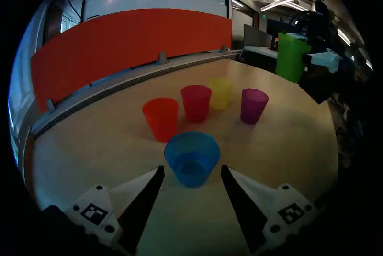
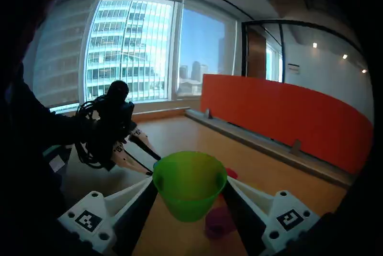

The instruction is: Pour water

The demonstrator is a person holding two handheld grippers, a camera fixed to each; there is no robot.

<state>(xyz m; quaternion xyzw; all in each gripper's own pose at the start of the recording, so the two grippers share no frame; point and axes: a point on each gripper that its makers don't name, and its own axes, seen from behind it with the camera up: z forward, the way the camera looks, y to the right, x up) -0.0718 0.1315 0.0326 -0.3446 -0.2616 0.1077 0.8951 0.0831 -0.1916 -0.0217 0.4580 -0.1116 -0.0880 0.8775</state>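
Observation:
A blue cup (image 1: 192, 158) with water in it stands on the wooden table (image 1: 287, 146), between the fingers of my left gripper (image 1: 192, 173). The fingers sit a little apart from its sides, so the gripper is open. Behind it stand an orange cup (image 1: 161, 118), a red cup (image 1: 196, 103), a yellow cup (image 1: 220, 92) and a purple cup (image 1: 253, 105). My right gripper (image 2: 189, 186) is shut on a green cup (image 2: 189, 184), held upright above the table. In the left gripper view, the green cup (image 1: 290, 57) hangs at the far right.
An orange partition (image 1: 134, 40) and a rail run along the table's far edge. Large windows (image 2: 129, 45) stand behind it. In the right gripper view, a dark sleeve (image 2: 33, 122) leads to the left gripper (image 2: 154, 166); the purple cup (image 2: 218, 222) lies below the green cup.

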